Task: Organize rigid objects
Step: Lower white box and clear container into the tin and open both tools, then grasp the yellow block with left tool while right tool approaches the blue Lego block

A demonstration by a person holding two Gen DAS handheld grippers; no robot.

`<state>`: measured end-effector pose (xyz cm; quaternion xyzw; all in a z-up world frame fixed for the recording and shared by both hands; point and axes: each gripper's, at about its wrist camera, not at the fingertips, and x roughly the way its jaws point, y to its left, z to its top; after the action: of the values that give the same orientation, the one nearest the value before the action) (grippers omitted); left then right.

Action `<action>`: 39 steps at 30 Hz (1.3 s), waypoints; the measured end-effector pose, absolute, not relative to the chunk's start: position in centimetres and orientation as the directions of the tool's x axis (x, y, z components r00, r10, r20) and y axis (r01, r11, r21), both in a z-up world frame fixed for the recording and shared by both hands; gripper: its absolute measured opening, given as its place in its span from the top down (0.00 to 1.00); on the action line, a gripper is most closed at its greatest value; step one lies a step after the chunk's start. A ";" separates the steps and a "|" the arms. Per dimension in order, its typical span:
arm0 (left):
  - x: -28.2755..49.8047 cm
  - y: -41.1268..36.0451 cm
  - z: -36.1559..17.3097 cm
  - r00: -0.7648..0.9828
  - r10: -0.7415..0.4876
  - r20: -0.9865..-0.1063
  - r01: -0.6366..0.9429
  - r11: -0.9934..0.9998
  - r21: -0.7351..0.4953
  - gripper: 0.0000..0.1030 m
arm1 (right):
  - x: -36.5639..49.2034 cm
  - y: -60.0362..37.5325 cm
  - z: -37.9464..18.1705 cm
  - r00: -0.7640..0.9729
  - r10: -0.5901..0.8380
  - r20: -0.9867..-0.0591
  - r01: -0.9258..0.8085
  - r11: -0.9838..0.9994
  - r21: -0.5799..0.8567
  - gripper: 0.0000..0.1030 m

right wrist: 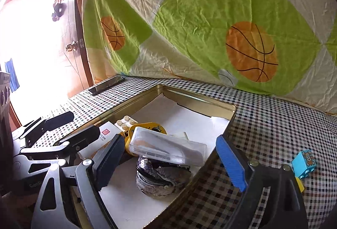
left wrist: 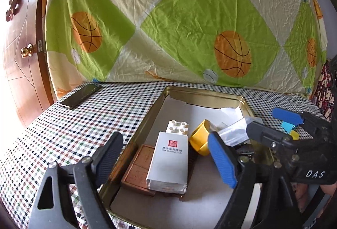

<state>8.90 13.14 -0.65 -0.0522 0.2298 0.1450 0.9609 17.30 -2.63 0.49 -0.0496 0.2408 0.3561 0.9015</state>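
Hovering with jaws apart and nothing between them, the left gripper [left wrist: 166, 157] sits over the near left corner of the tin tray [left wrist: 147, 123], where a white box [left wrist: 168, 163] rests on brown blocks [left wrist: 137, 167], while the right gripper [right wrist: 168, 163], equally spread and empty, faces a clear case [right wrist: 168, 147] perched on a sequined pouch [right wrist: 160, 178]. That case looks loosely balanced, so a nudge could tip it onto the yellow cup [right wrist: 147, 126]. Left out on the surface right of the tray, the blue toy brick [right wrist: 305, 162] could be missed or knocked further
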 end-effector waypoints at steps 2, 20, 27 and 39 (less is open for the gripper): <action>8.7 12.6 -0.3 0.857 0.263 -0.443 -0.305 0.952 -0.026 0.05 | 17.1 -4.1 0.9 0.657 0.602 -0.454 -0.649 0.758 0.066 0.12; 13.2 -2.1 1.8 0.884 0.043 -0.466 -0.026 0.999 0.044 0.00 | 21.9 -22.9 -0.4 0.814 0.299 -0.497 -0.295 0.951 0.089 0.12; 19.9 -9.1 -1.0 0.807 -0.013 -0.590 0.084 0.992 0.093 0.02 | 23.3 -26.5 -1.9 0.785 0.267 -0.560 -0.216 0.964 0.157 0.12; 25.7 -11.3 -4.7 0.637 -0.126 -0.761 0.212 0.977 0.016 0.73 | 25.0 -28.3 -1.4 0.770 0.262 -0.582 -0.197 0.965 0.174 0.11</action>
<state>25.71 -11.33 -4.73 0.0517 0.4160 -0.0933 0.9031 25.00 -28.35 -1.41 0.0514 0.3163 0.1222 0.9394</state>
